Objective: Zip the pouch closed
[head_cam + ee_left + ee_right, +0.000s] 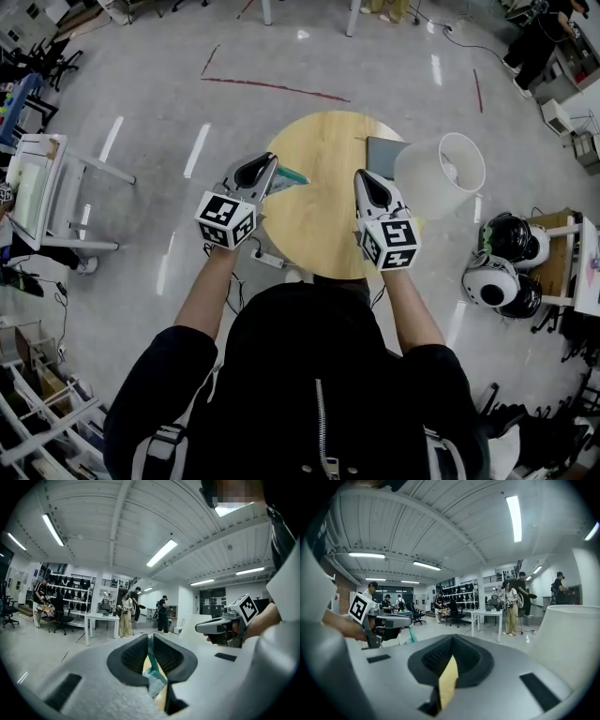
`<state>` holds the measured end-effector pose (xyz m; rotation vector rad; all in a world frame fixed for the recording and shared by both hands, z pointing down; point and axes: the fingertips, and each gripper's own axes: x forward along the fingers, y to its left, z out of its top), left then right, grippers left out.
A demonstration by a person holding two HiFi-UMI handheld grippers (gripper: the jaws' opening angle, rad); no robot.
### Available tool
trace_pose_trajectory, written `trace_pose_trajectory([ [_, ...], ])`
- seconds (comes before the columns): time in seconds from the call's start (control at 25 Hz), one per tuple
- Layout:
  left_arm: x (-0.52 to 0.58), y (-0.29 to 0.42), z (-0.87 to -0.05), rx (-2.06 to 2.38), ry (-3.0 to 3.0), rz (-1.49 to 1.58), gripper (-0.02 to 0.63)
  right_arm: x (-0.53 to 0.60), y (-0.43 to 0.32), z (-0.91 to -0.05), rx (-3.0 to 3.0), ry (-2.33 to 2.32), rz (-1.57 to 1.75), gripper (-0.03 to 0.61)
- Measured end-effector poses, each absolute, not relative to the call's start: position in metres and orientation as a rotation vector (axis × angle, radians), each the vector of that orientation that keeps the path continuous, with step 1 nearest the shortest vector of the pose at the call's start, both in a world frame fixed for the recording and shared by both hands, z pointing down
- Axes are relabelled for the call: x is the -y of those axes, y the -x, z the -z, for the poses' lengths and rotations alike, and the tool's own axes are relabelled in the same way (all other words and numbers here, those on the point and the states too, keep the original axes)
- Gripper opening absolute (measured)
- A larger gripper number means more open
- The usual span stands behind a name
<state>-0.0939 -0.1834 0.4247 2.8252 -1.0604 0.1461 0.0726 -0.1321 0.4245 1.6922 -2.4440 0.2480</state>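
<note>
Over the left part of the round wooden table [319,211], my left gripper [270,167] is shut on a teal pouch [292,175]. The pouch sticks out past the jaws toward the table's middle. In the left gripper view the pouch [152,670] is a thin teal strip pinched between the dark pads, with its crumpled end hanging below. My right gripper [362,178] hovers over the table's right part, a hand's width from the pouch, shut with nothing in it. In the right gripper view only the table's wood shows through the slit below its jaws [451,641]. The pouch's zipper is not visible.
A white bucket-like container [441,173] lies tipped on the table's right edge, close to my right gripper. A grey flat pad [382,155] lies beside it. On the floor are a power strip [272,260], a white cart [47,192] at the left and helmets [506,258] at the right.
</note>
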Motion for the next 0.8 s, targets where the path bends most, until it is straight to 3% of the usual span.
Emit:
trace_pose_trajectory([
  [0.8,0.1782,0.0860,-0.4216,1.037,-2.844,-0.133,0.037,0.1272,-0.0697,-0.4292,2.442,-1.686,-0.276,0.003],
])
